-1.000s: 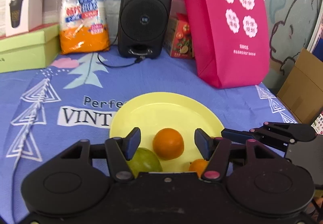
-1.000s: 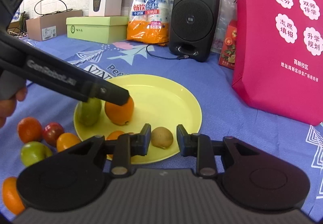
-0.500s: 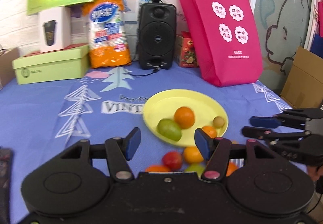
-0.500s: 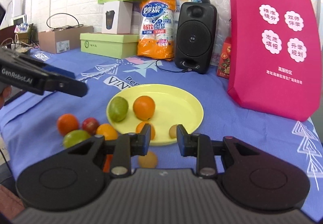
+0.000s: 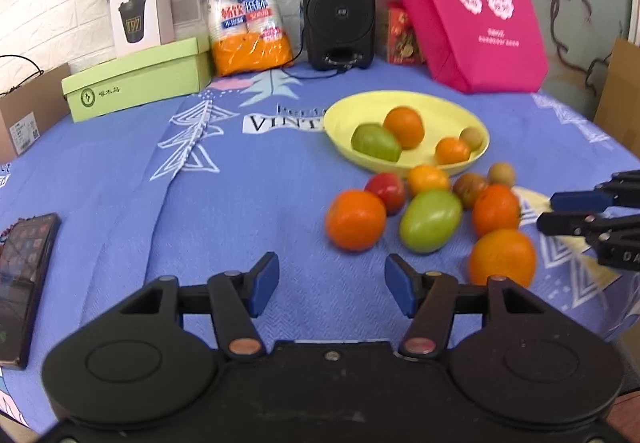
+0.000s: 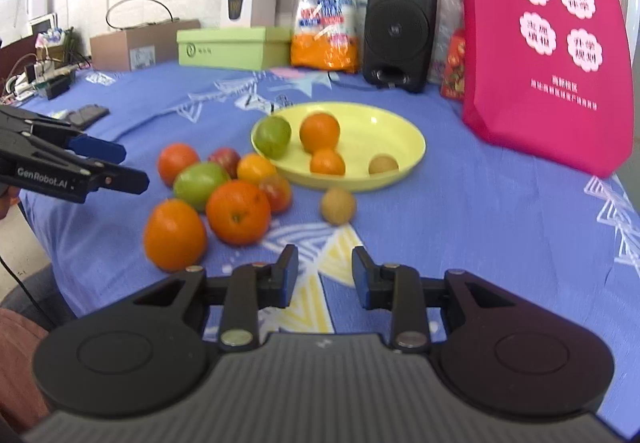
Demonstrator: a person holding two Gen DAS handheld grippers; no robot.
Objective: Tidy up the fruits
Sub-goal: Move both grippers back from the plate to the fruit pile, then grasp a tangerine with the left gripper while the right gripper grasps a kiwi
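A yellow plate (image 5: pixel 476 115) (image 6: pixel 404 133) on the blue cloth holds a green fruit (image 5: pixel 375 141), an orange (image 5: pixel 404 126), a small orange (image 5: pixel 452 150) and a brown kiwi (image 5: pixel 471 136). Several loose fruits lie in front of it: oranges (image 5: pixel 355 220) (image 6: pixel 238 212), a green fruit (image 5: pixel 430 220) (image 6: pixel 199 179), a red fruit (image 5: pixel 385 190) and a kiwi (image 6: pixel 338 206). My left gripper (image 5: pixel 331 289) is open and empty, pulled back near the table edge. My right gripper (image 6: pixel 325 275) is open and empty, also short of the fruits.
A black speaker (image 5: pixel 338 9), a pink bag (image 5: pixel 464 3), an orange packet (image 5: pixel 244 7) and green boxes (image 5: pixel 136 77) line the back. A phone (image 5: pixel 20 283) lies at the left. The right gripper's fingers (image 5: pixel 576 211) show at the right of the left wrist view.
Both grippers have drawn back from the plate towards the table's near edge. The loose fruits in front of the plate have come into view. Both stay open and empty.
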